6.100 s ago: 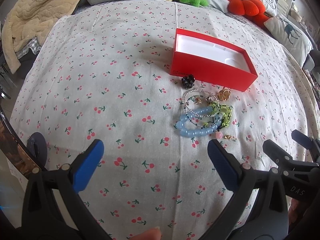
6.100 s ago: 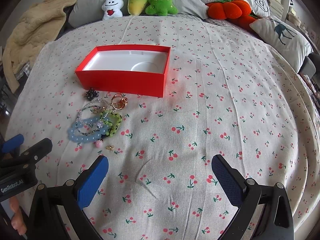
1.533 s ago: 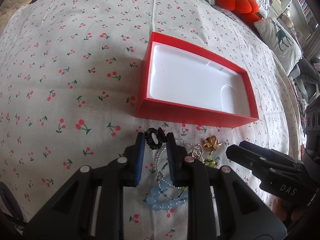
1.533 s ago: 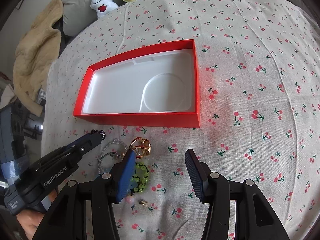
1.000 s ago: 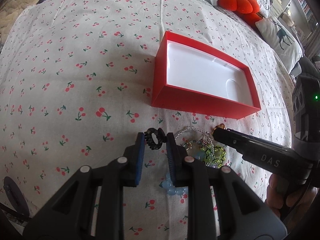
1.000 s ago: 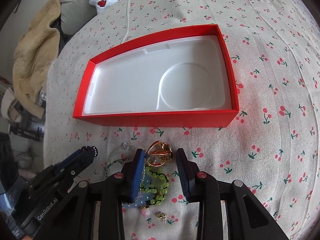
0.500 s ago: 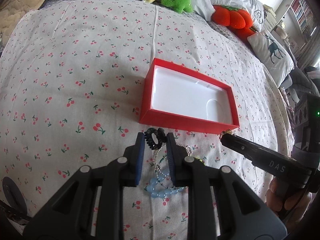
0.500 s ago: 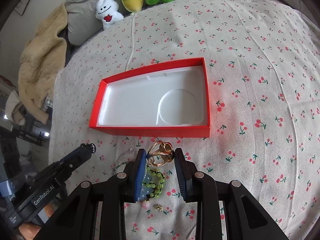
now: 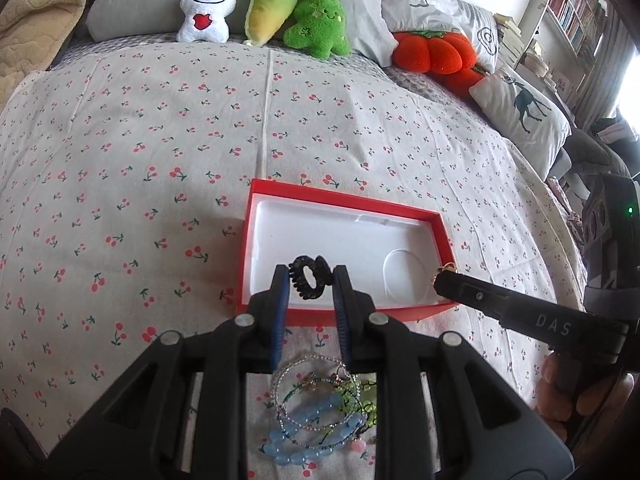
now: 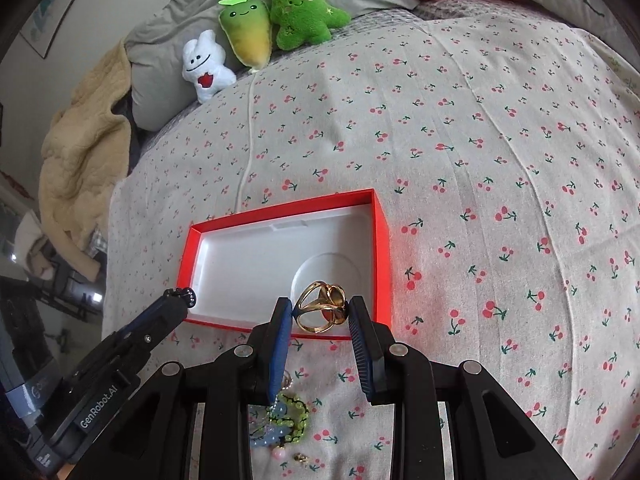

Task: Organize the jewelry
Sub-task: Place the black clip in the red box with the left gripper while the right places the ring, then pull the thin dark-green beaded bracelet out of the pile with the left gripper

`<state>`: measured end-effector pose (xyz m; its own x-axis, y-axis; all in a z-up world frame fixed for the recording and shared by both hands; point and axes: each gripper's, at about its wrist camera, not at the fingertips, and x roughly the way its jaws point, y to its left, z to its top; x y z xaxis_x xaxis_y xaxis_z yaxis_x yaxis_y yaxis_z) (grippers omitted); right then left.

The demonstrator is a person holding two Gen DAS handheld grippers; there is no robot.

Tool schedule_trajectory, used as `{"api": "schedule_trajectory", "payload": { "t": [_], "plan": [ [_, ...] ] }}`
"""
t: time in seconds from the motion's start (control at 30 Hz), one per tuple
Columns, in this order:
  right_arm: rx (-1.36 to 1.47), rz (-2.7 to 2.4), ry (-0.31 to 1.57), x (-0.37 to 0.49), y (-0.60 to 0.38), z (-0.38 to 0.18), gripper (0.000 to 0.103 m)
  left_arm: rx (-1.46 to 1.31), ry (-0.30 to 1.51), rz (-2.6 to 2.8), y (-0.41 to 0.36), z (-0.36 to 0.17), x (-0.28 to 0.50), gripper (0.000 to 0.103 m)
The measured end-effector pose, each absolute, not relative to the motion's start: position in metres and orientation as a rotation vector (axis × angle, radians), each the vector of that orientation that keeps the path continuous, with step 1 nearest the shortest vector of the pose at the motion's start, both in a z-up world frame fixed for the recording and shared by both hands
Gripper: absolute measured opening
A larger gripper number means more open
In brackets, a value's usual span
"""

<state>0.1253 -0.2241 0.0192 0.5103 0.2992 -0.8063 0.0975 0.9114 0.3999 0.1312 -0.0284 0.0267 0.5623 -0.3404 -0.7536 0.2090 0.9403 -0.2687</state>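
Note:
A red box (image 9: 437,224) with a white liner lies open on the cherry-print bedspread; it also shows in the right wrist view (image 10: 382,240). My left gripper (image 9: 310,283) is shut on a black hair tie (image 9: 311,280) and holds it above the box's near left part. My right gripper (image 10: 320,310) is shut on a gold ring (image 10: 321,307) above the box's near right edge. The right gripper's tip (image 9: 444,278) shows in the left wrist view, and the left one's tip (image 10: 182,300) in the right wrist view. A pile of bead bracelets (image 9: 320,420) lies on the bedspread in front of the box.
Plush toys (image 9: 264,8) and pillows (image 9: 520,108) line the far edge of the bed. A beige blanket (image 10: 84,152) hangs at the left. A small gold earring (image 10: 300,457) lies by the bracelets (image 10: 280,420).
Both grippers have risen and moved forward from the pile to above the box, the left carrying the hair tie and the right carrying the ring.

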Motion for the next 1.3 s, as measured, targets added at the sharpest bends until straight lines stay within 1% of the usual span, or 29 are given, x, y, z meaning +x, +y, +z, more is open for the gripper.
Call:
{"api": "schedule_trajectory", "payload": {
  "t": [0.33, 0.4, 0.47, 0.53, 0.63, 0.7, 0.77, 0.83, 0.9, 1.0, 1.13, 1.3],
  "plan": [
    [0.381, 0.144, 1.041, 0.133, -0.219, 0.014, 0.03, -0.165, 0.935, -0.301, -0.031, 0.012, 0.143, 0.025],
    [0.393, 0.142, 1.03, 0.133, -0.221, 0.015, 0.03, -0.161, 0.94, -0.294, -0.029, 0.013, 0.142, 0.035],
    [0.4, 0.147, 1.033, 0.132, -0.222, 0.017, 0.033, -0.156, 0.936, -0.284, -0.028, 0.016, 0.139, 0.043],
    [0.407, 0.167, 1.026, 0.13, -0.223, 0.02, 0.042, -0.154, 0.931, -0.284, -0.026, 0.021, 0.135, 0.046],
    [0.385, 0.179, 1.005, 0.122, -0.222, 0.03, 0.053, -0.14, 0.929, -0.285, -0.024, 0.029, 0.127, 0.053],
    [0.34, 0.175, 0.993, 0.116, -0.219, 0.037, 0.054, -0.119, 0.933, -0.276, -0.023, 0.032, 0.12, 0.064],
    [0.312, 0.18, 0.978, 0.109, -0.218, 0.043, 0.056, -0.102, 0.943, -0.276, -0.02, 0.035, 0.114, 0.067],
    [0.293, 0.182, 0.975, 0.102, -0.216, 0.046, 0.059, -0.09, 0.96, -0.276, -0.018, 0.035, 0.107, 0.07],
    [0.266, 0.183, 0.978, 0.094, -0.214, 0.047, 0.061, -0.081, 0.978, -0.272, -0.015, 0.035, 0.1, 0.076],
    [0.234, 0.182, 0.996, 0.084, -0.21, 0.046, 0.063, -0.083, 1.023, -0.265, -0.01, 0.03, 0.092, 0.081],
    [0.22, 0.18, 1.025, 0.075, -0.207, 0.041, 0.07, -0.086, 1.084, -0.265, -0.006, 0.022, 0.083, 0.082],
    [0.201, 0.174, 1.074, 0.066, -0.204, 0.031, 0.072, -0.049, 1.165, -0.244, -0.003, 0.006, 0.071, 0.082]
  ]
}}
